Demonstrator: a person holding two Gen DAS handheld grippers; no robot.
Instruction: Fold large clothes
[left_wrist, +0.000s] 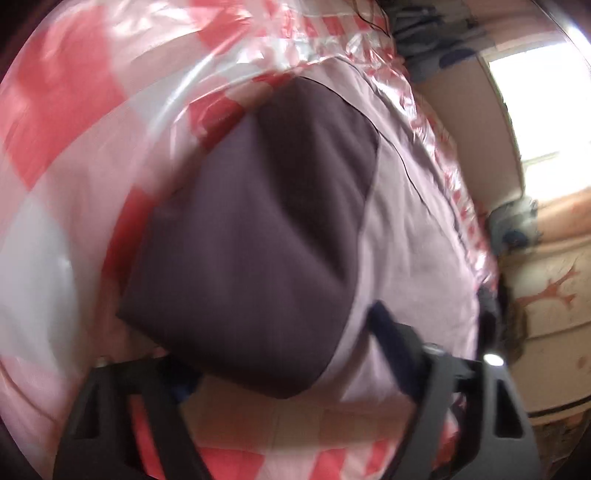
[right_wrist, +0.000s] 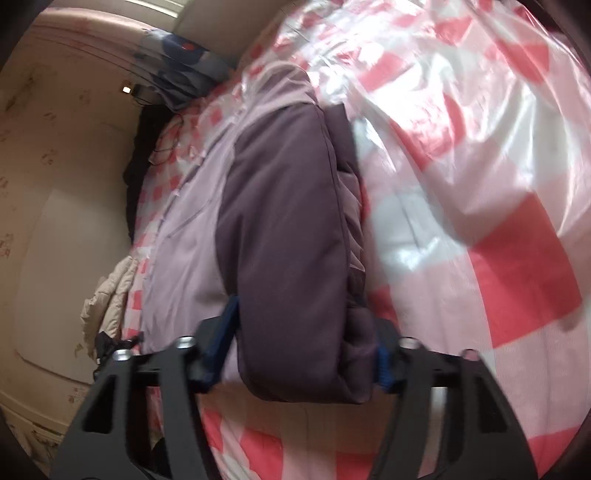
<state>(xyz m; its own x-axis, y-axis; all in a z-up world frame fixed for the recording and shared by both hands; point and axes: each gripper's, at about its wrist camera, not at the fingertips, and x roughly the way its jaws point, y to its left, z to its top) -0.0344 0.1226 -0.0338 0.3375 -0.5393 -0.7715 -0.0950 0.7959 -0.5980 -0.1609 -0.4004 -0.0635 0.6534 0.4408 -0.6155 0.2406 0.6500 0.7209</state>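
No text, label, brand or number can be read in either view.

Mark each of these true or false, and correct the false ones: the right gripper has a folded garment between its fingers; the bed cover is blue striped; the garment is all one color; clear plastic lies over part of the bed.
1. The right gripper has the folded garment between its fingers. True.
2. The bed cover is blue striped. False: it is red, pink and white checked.
3. The garment is all one color. False: it has a dark purple part and a pale lilac part.
4. Clear plastic lies over part of the bed. True: a glossy, wrinkled sheet covers the checks.
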